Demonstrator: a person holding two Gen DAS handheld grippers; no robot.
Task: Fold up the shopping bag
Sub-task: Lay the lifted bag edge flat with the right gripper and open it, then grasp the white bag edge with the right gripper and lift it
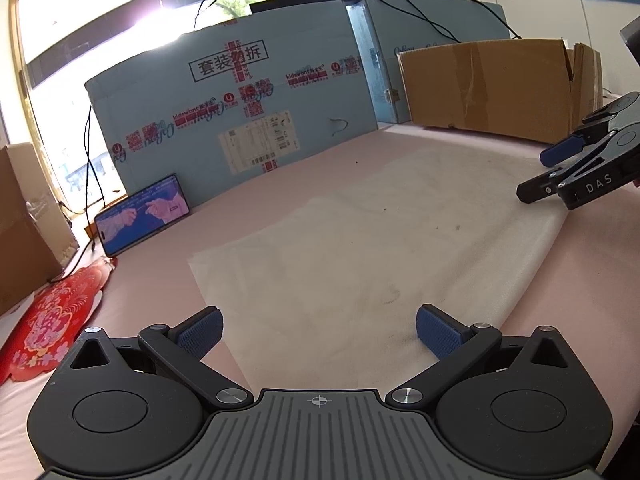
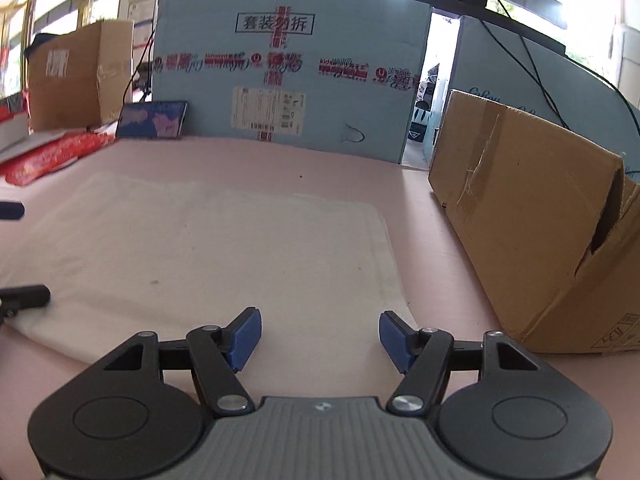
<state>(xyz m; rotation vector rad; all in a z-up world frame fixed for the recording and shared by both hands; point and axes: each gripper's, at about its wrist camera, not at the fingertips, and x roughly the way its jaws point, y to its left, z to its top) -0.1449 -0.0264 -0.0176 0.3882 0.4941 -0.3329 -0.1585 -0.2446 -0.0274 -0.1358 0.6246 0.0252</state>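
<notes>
Fingers (image 1: 200, 332) of the left gripper (image 1: 318, 330) and right gripper (image 2: 320, 336) stand wide apart, holding nothing, over the white bag (image 1: 360, 232) lying flat on a pink table (image 1: 320, 168). Beyond it stand a blue box (image 1: 240, 112), a phone (image 1: 142, 214) and a brown carton (image 1: 488, 88).
</notes>
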